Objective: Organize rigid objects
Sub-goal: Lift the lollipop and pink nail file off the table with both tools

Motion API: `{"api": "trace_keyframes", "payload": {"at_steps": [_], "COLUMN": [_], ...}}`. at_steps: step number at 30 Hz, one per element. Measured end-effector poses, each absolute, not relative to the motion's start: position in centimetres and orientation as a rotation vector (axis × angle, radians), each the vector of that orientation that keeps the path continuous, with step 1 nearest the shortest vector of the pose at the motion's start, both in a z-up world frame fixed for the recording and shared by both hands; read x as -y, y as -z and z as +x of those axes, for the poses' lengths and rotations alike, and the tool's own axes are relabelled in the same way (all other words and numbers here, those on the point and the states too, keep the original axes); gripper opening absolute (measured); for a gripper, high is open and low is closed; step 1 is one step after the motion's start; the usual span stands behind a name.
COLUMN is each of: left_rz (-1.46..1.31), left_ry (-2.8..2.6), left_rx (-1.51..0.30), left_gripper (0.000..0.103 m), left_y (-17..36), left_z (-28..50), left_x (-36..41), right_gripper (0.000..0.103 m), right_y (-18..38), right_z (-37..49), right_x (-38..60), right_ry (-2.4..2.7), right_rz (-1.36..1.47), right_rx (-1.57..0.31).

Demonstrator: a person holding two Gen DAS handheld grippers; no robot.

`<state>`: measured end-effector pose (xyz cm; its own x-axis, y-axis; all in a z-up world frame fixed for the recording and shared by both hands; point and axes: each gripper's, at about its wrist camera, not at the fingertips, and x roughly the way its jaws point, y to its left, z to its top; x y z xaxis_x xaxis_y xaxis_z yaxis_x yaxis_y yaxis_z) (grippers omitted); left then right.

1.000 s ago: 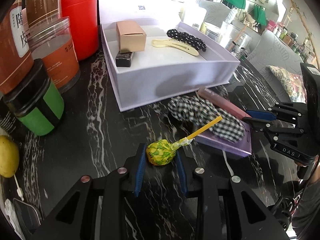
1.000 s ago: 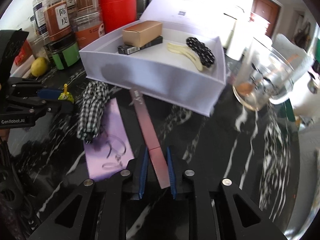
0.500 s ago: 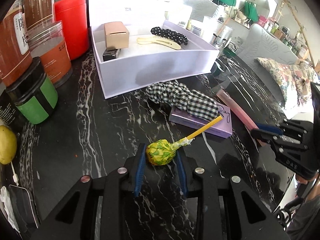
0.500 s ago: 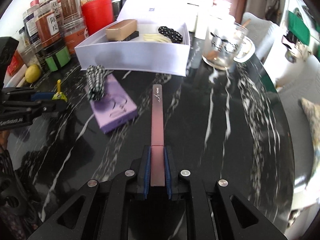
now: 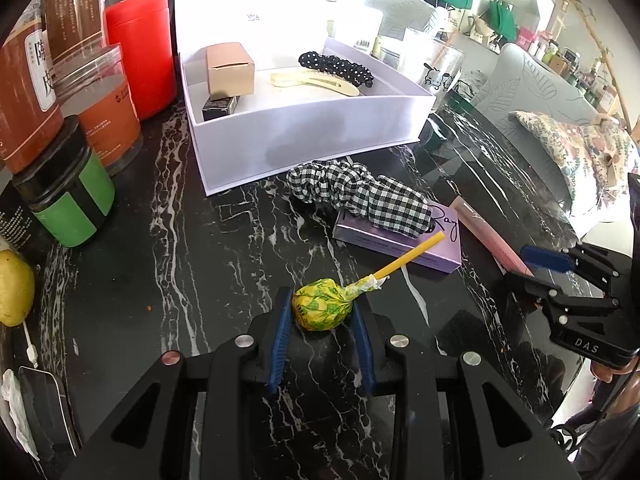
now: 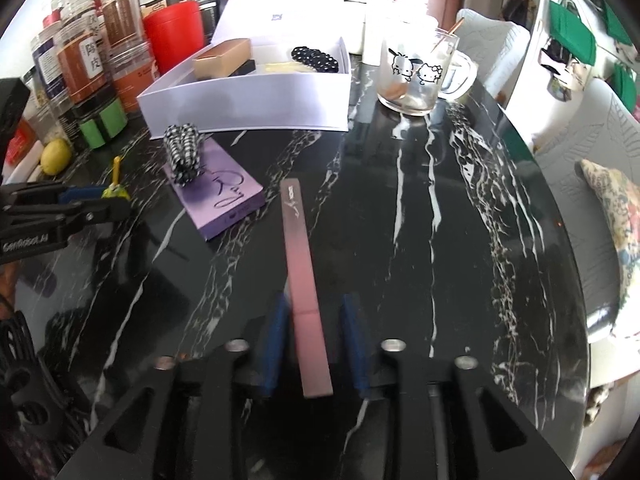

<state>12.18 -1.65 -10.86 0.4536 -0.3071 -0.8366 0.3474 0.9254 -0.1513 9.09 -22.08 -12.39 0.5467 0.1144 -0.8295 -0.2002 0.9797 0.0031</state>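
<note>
Pink nail file (image 6: pixel 305 288) lying flat on the black marble worktop (image 6: pixel 440 220), we are seeing our right claw (image 6: pixel 314 344) opening around it, pads clear, our left claw (image 5: pixel 322 334) pinching a yellow lollipop (image 5: pixel 322 309), white box (image 5: pixel 304 132) sitting beyond.

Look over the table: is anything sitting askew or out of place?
Yes. The checked scrunchie lies half draped over the lilac box, half on the table. The pink stick lies loose between the right claw's opening jaws.
</note>
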Motion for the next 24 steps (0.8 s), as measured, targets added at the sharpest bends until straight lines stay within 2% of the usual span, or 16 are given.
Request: {"api": "trace_keyframes", "payload": {"at_steps": [4, 5, 6, 8, 24], "left_rz": [0.046, 0.046, 0.045, 0.044, 0.054], "left_ry": [0.399, 0.399, 0.4, 0.401, 0.395], "left_rx": [-1.025, -1.026, -1.027, -1.029, -0.985], "left_gripper": [0.029, 0.029, 0.029, 0.029, 0.029], "left_y": [10.8, 10.9, 10.9, 10.9, 8.8], "left_z": [12.1, 12.2, 12.2, 12.2, 11.3], "left_x": [1.7, 1.7, 1.7, 1.8, 1.8], "right_gripper": [0.046, 0.04, 0.025, 0.013, 0.013], "right_y": [12.5, 12.5, 12.5, 12.4, 10.1], "right_z": [9.5, 9.5, 9.5, 9.6, 7.2], "right_x": [21.9, 21.9, 21.8, 21.8, 21.3], "right_ry": [-0.193, -0.193, -0.194, -0.208, -0.199], "right_rz": [-0.105, -0.104, -0.108, -0.096, -0.037], "right_rx": [-0.951, -0.943, -0.936, -0.93, -0.878]}}
